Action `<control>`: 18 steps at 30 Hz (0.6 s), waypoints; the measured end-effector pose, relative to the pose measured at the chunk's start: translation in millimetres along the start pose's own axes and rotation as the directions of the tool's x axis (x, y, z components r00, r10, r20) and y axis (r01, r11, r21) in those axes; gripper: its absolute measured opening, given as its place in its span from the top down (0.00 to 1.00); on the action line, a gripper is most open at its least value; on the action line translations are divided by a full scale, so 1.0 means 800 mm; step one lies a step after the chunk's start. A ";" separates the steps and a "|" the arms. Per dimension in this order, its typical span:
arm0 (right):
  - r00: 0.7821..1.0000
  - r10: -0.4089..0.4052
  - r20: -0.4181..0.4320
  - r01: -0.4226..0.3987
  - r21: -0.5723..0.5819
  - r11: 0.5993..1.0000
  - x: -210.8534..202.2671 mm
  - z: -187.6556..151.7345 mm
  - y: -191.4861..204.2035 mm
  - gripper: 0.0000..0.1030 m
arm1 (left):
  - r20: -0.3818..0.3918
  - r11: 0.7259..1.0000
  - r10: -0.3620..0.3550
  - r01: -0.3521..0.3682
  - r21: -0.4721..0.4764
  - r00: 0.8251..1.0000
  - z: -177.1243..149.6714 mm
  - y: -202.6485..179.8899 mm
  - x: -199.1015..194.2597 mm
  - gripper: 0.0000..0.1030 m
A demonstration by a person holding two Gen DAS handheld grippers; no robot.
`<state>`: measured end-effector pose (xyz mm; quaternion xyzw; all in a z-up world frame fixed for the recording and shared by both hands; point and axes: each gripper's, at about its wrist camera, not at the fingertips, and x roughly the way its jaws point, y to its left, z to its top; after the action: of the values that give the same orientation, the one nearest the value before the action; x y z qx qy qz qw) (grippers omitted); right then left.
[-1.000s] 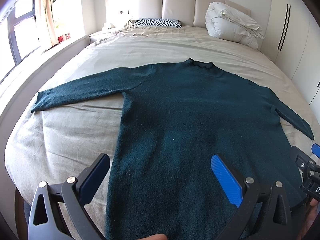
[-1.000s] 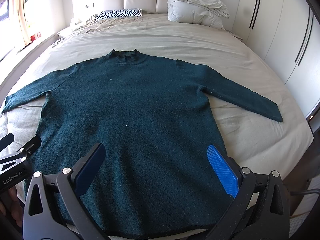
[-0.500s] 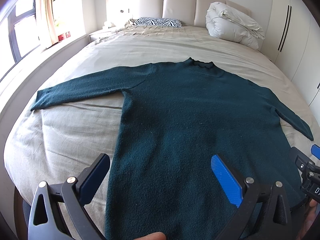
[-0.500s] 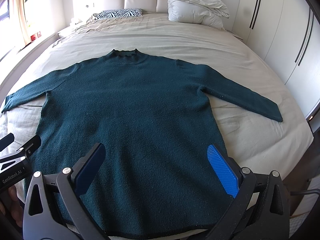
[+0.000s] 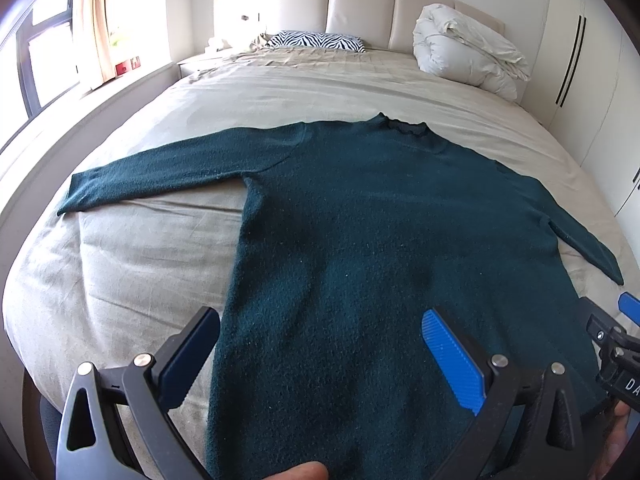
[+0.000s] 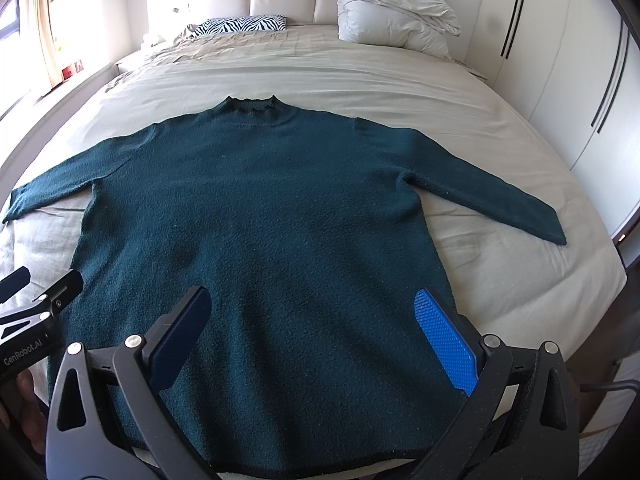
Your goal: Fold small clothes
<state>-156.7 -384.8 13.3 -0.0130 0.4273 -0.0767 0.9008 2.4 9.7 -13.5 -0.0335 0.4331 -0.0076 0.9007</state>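
The sweater lies flat on the bed; left gripper and right gripper hover wide above its hem.

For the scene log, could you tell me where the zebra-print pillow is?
The zebra-print pillow lies at the bed's head, left of the bundled white duvet.

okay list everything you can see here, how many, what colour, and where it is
sweater: 1, dark teal, spread flat on the bed, sleeves out
bed: 1, beige sheet, fills the view
pillow: 1, zebra print, at the headboard
duvet: 1, white, bundled at the head, right side
headboard: 1, cream, padded, far end
wardrobe: 1, white, right wall
window: 1, curtained, left wall
left tool: 1, black, blue pads, open over the hem
right tool: 1, black, blue pads, open over the hem
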 end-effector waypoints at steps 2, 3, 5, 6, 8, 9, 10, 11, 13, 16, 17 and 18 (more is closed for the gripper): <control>1.000 -0.001 -0.001 0.001 -0.002 1.000 -0.001 0.003 -0.001 0.00 | 0.001 1.000 0.004 -0.004 -0.002 1.000 0.000 0.000 0.000 0.00; 1.000 -0.001 -0.002 0.001 -0.002 1.000 -0.004 0.005 -0.002 0.00 | -0.001 1.000 0.005 -0.005 -0.004 1.000 0.000 0.000 0.000 0.00; 1.000 0.000 -0.004 0.000 -0.002 1.000 -0.004 0.006 -0.002 0.00 | -0.005 1.000 0.006 -0.006 -0.011 1.000 0.001 0.001 0.001 0.00; 1.000 -0.001 -0.004 0.001 -0.004 1.000 -0.004 0.006 -0.001 0.00 | -0.007 1.000 0.004 -0.004 -0.016 1.000 0.001 0.003 0.002 0.00; 1.000 -0.002 -0.005 0.002 -0.008 1.000 -0.004 0.007 0.000 0.00 | -0.010 1.000 -0.006 0.005 -0.028 1.000 0.001 0.006 0.002 0.00; 1.000 -0.002 -0.006 0.002 -0.010 1.000 -0.004 0.008 0.001 0.00 | -0.009 0.999 -0.013 0.012 -0.033 1.000 0.002 0.009 0.002 0.00; 1.000 -0.002 -0.007 0.002 -0.012 1.000 -0.003 0.008 0.001 0.00 | -0.007 0.999 -0.021 0.021 -0.040 1.000 0.003 0.012 0.003 0.00; 1.000 0.000 -0.007 0.000 -0.012 1.000 -0.003 0.008 0.002 0.00 | -0.008 0.998 -0.040 0.040 -0.056 0.999 0.005 0.018 0.003 0.00; 1.000 0.002 -0.005 -0.002 -0.014 1.000 -0.004 0.010 0.004 0.00 | -0.013 0.988 -0.106 0.103 -0.111 0.994 0.011 0.038 0.007 0.00; 1.000 0.009 0.005 -0.009 -0.010 1.000 -0.005 0.013 0.004 0.00 | 0.003 0.938 -0.253 0.245 -0.247 0.968 0.027 0.088 0.017 0.00; 1.000 0.015 0.008 -0.015 -0.007 1.000 -0.006 0.015 0.004 0.00 | 0.021 0.914 -0.290 0.284 -0.289 0.957 0.032 0.104 0.019 0.00; 1.000 0.024 0.010 -0.024 -0.002 1.000 -0.006 0.017 0.004 0.00 | 0.048 0.889 -0.314 0.312 -0.336 0.948 0.037 0.125 0.020 0.00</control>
<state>-149.1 -381.4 25.2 -0.0090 0.4229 -0.0656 0.9038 34.5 110.0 -14.3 -0.2572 0.4203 -0.0781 0.8667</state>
